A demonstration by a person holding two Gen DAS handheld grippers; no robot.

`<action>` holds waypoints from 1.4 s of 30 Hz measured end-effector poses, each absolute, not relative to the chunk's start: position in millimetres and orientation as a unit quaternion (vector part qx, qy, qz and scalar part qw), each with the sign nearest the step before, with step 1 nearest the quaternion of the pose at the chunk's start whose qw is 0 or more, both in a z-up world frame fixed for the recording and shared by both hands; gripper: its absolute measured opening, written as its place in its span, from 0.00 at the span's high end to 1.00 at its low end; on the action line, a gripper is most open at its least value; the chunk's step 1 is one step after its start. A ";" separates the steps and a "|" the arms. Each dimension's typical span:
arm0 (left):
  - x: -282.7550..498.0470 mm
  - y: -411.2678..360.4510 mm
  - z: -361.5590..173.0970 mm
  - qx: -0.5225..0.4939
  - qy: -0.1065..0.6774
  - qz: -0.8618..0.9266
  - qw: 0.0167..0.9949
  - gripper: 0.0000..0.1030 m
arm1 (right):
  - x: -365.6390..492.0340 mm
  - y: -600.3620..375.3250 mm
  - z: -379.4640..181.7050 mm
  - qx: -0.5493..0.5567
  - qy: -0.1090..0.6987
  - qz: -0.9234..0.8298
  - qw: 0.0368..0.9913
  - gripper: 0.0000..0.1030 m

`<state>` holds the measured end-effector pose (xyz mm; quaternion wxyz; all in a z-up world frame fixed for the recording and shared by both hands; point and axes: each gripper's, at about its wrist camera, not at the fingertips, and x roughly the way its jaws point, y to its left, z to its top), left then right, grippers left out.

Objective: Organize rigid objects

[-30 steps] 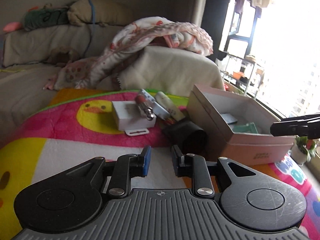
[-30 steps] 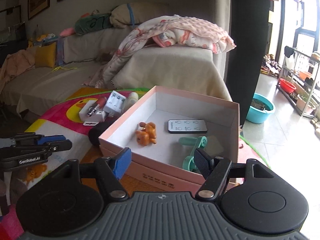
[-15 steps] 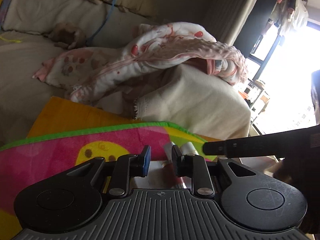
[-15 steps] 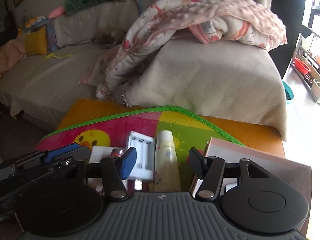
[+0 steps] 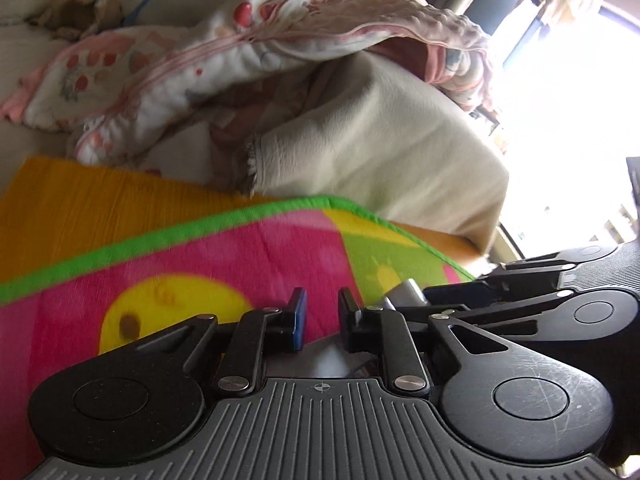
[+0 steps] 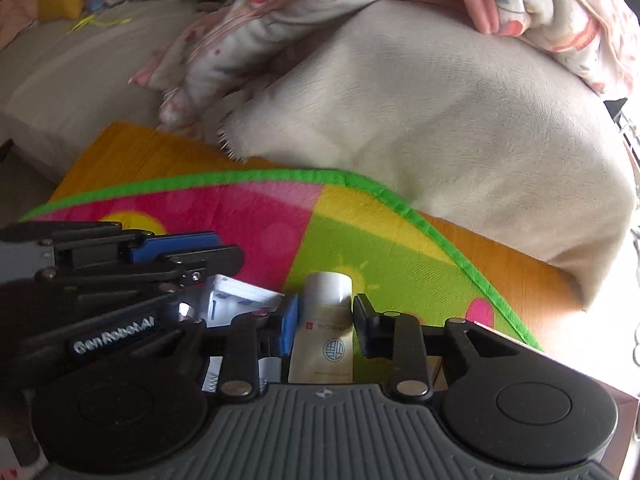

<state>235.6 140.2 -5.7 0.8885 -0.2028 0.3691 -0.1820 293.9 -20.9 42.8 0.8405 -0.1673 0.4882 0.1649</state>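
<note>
While low over the bright mat [image 6: 248, 220] on the tabletop [image 6: 520, 264], right gripper [image 6: 322, 322] straddles a cream bottle [image 6: 325, 332], fingers [image 6: 289, 326] spread narrowly to either side, contact unclear. Bottle lying on the mat beside a white charger [image 6: 236, 300]. Left gripper [image 5: 322, 316] just beside, fingers [image 5: 299, 318] nearly together, a small gap showing, nothing between. Blanket [image 5: 224, 48] on the sofa [image 6: 440, 120] behind.
</note>
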 end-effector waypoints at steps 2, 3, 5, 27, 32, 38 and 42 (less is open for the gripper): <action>218.1 147.0 -5.4 -0.208 0.372 -0.184 0.886 0.83 | 282.5 -21.5 43.5 -0.160 0.498 0.180 0.833 0.71; 208.4 149.5 -4.9 -0.207 0.371 -0.186 0.886 0.83 | 275.6 -21.6 44.0 -0.151 0.505 0.189 0.828 0.71; 189.5 153.8 -3.8 -0.206 0.372 -0.186 0.886 0.83 | 259.1 -21.7 44.6 -0.141 0.513 0.205 0.821 0.71; 11.1 135.4 35.1 -0.150 0.264 -0.080 0.949 0.79 | 60.9 -272.5 94.3 -0.040 0.299 0.048 0.952 0.52; -3.3 146.6 23.3 -0.188 0.287 -0.057 0.938 0.79 | 93.1 -324.3 58.3 0.112 0.343 0.042 0.932 0.64; -10.1 139.3 22.9 -0.193 0.291 -0.071 0.934 0.79 | 111.3 -267.6 48.1 0.065 0.331 0.072 0.938 0.65; -12.1 129.0 24.8 -0.187 0.294 -0.091 0.933 0.79 | 123.5 -239.7 44.7 0.050 0.328 0.103 0.938 0.67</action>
